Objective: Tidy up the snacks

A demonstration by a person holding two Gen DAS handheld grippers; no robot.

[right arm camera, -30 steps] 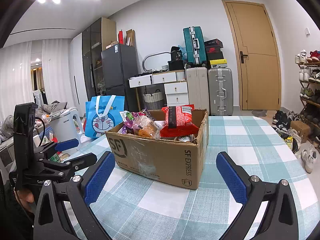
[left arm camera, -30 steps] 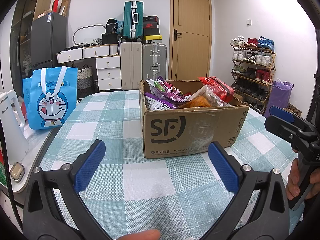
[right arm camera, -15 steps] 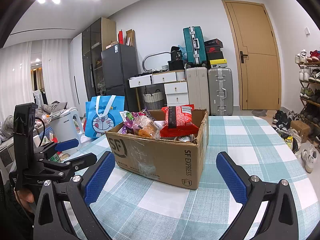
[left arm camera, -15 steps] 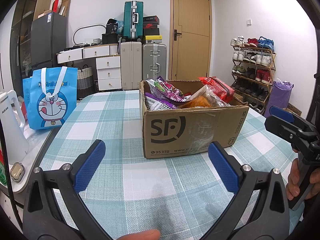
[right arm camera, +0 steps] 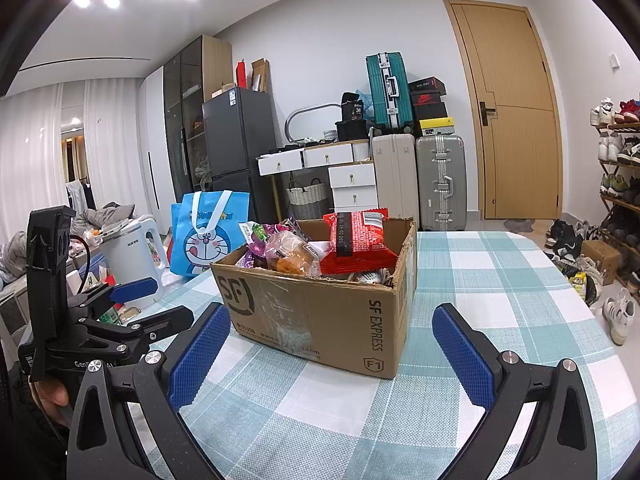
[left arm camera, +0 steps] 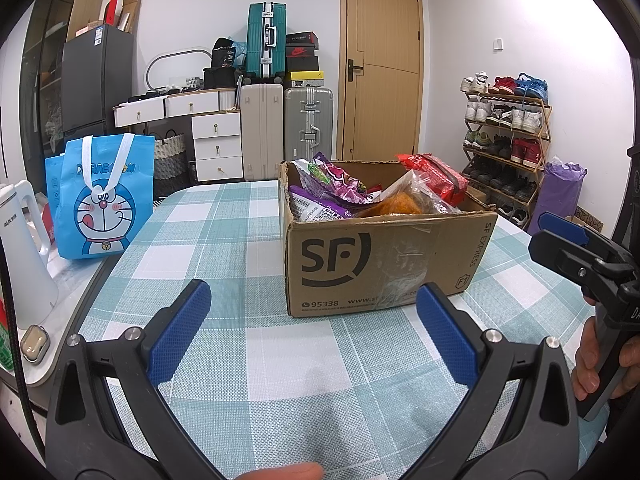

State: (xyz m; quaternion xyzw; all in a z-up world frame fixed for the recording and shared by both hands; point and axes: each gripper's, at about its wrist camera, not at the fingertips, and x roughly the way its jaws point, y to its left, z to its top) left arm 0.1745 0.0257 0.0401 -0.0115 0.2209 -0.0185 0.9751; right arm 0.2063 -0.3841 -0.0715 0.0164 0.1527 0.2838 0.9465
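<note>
Left wrist view: my left gripper (left arm camera: 312,328) and right gripper (right arm camera: 330,350), jaws wide and empty, face the snack box (left arm camera: 384,256) mid-counter (left arm camera: 224,240), left squarer on.

Teal-checked tablecloth (left arm camera: 240,248), brown box (left arm camera: 384,264), seemingly red packet (right arm camera: 356,240).

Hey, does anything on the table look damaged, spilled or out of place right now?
Nothing has spilled. The cardboard box is worn: its rim is ragged and old clear tape wrinkles across its front. The snack bags are heaped above the rim, with a red pack standing tallest. Both grippers, left and right, are open and empty.
</note>
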